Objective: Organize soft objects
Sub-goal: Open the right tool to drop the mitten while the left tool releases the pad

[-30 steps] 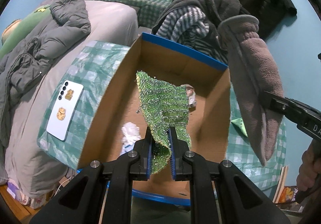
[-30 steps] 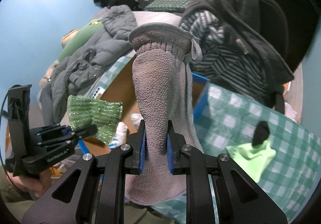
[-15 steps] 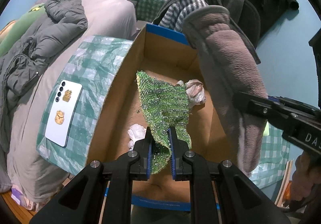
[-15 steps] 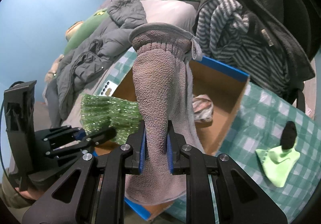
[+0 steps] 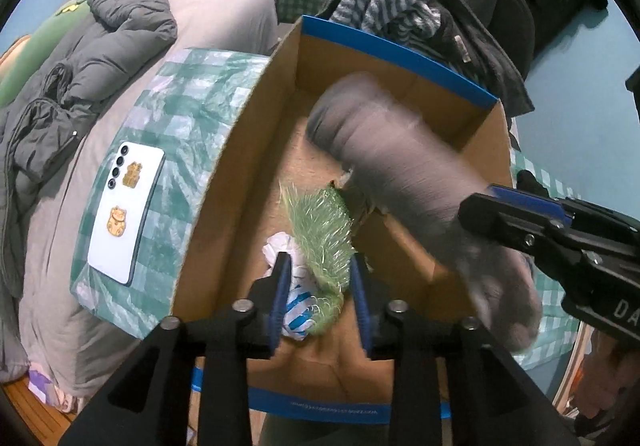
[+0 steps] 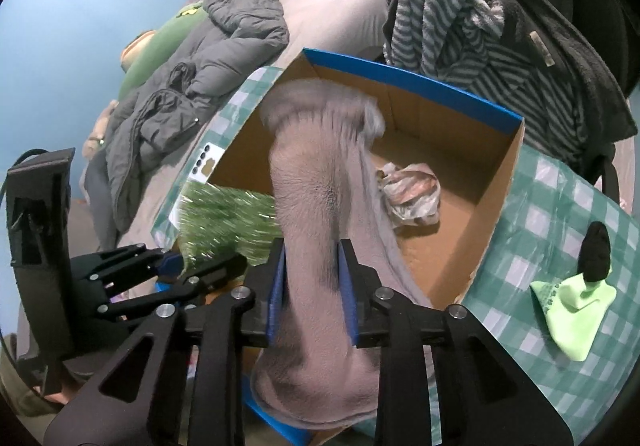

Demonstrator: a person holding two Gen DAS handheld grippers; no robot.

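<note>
Both claws hang over the open cardboard box (image 5: pixel 256 150) to drop their loads in. The left claw (image 5: pixel 320 286) has just been opening, the green glittery cloth (image 5: pixel 320 222) falling loose between its jaws. The right claw (image 6: pixel 312 286) has also just been opening, the grey fleece mitt (image 6: pixel 316 182) slipping between its pads.

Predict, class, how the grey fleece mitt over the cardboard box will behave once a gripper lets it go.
Probably floppy: the grey fleece mitt droops in a long limp hang between the right gripper pads. Likely light and unbreakable, being plush fabric. It should slump inside the cardboard box rather than roll.
</note>
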